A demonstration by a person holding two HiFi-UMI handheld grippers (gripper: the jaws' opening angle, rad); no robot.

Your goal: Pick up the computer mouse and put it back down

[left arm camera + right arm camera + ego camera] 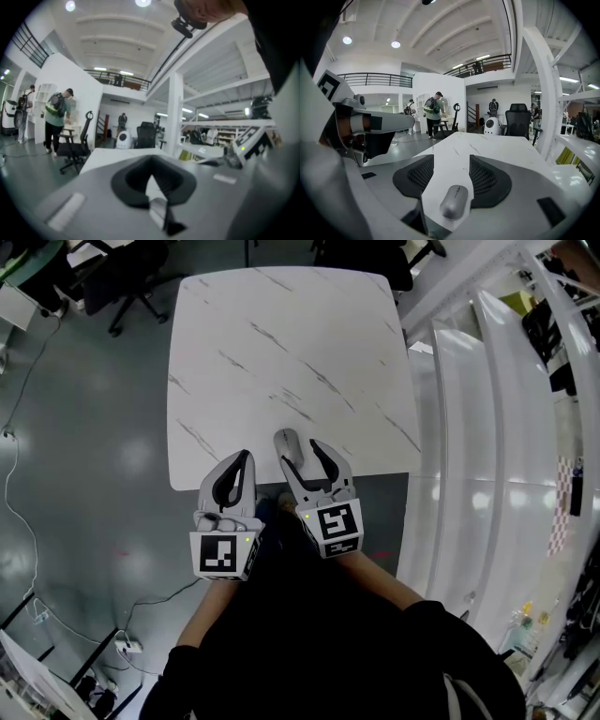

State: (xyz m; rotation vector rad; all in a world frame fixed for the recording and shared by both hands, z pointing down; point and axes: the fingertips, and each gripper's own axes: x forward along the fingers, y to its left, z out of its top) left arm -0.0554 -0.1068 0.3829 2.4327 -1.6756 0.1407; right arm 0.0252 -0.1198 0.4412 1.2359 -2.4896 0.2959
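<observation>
**One computer mouse (pixel 287 443), ungripped**

It lies on the white table (pixel 281 343) near the front edge, between the right gripper (pixel 451 164) jaws. They are spread wide and clear of it. The left gripper (pixel 150 164) has its tips pressed together, empty. In the head view, the mouse's near end is hidden by a jaw.

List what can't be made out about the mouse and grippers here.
- Head view: the computer mouse's near end, covered by the right gripper.
- Left gripper view: the mouse doesn't show; the left gripper's blurred fingers fill the foreground.
- Right gripper view: the mouse's underside, against the table; distant people too small.
</observation>
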